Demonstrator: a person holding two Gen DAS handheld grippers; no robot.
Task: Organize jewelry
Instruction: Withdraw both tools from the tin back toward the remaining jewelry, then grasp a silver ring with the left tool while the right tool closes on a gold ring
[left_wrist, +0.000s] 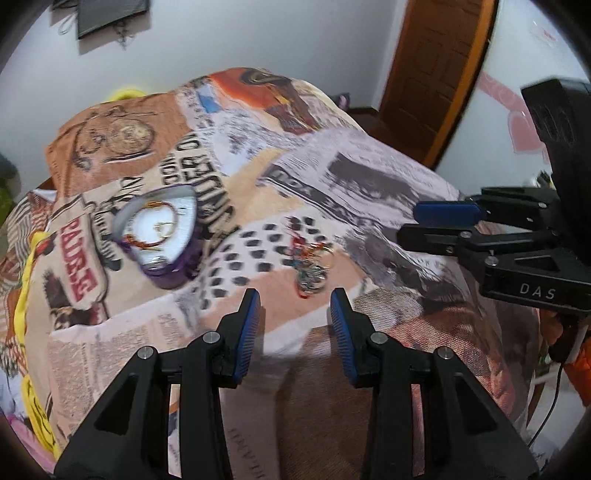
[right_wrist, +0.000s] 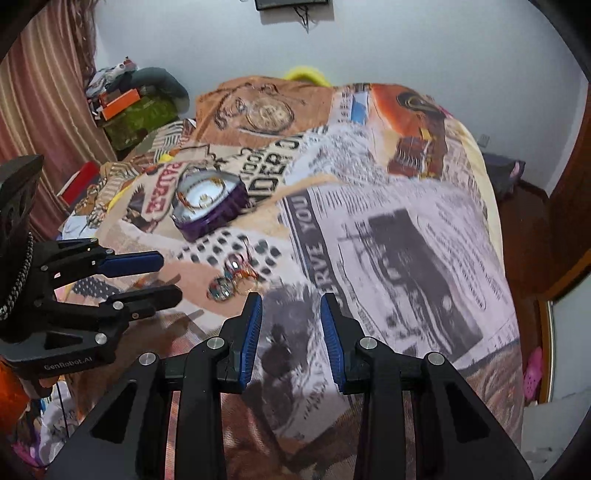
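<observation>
Pick-up step: left hand-held gripper (left_wrist: 295, 308) spread apart, empty, just below jewelry pile (left_wrist: 310, 258) at frame centre on bed. Right hand-held gripper (right_wrist: 291, 312) also apart. Purple heart-shaped box (left_wrist: 159, 236) centre-left. Next: close on one piece.

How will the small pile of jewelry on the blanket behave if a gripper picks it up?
The jewelry pile looks like tangled loops and charms, so it will probably dangle limply and come up together. It seems light. The soft blanket beneath may give way, making pinching harder.
</observation>
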